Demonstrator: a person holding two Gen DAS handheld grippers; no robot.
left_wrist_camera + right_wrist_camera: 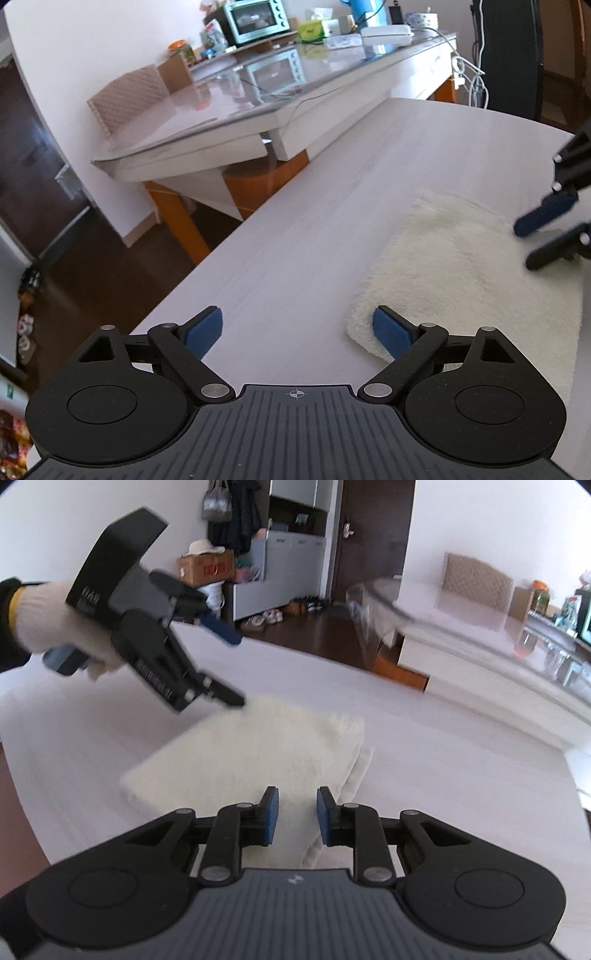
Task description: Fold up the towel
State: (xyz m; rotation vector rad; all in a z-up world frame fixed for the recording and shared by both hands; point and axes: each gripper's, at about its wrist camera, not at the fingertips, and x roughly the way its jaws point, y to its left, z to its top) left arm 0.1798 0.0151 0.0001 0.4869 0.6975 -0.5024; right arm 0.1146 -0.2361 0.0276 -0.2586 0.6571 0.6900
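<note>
On pale wood-grain table (332,206), fluffy cream folded towel (461,266) — left tool (297,332) wide, right tool (294,816) narrow, both empty.

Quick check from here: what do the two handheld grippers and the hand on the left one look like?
Both the left gripper and right gripper are black linkages with silver pivot pins, blue ribbed pads and a grey ribbed body. The left hand wears a white knit glove with a yellow cuff and dark sleeve.

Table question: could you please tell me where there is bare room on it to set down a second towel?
The table is bare left of the towel, to its edge, and beyond the towel. The near right part is crowded: the towel, with the left gripper and right gripper over it.
</note>
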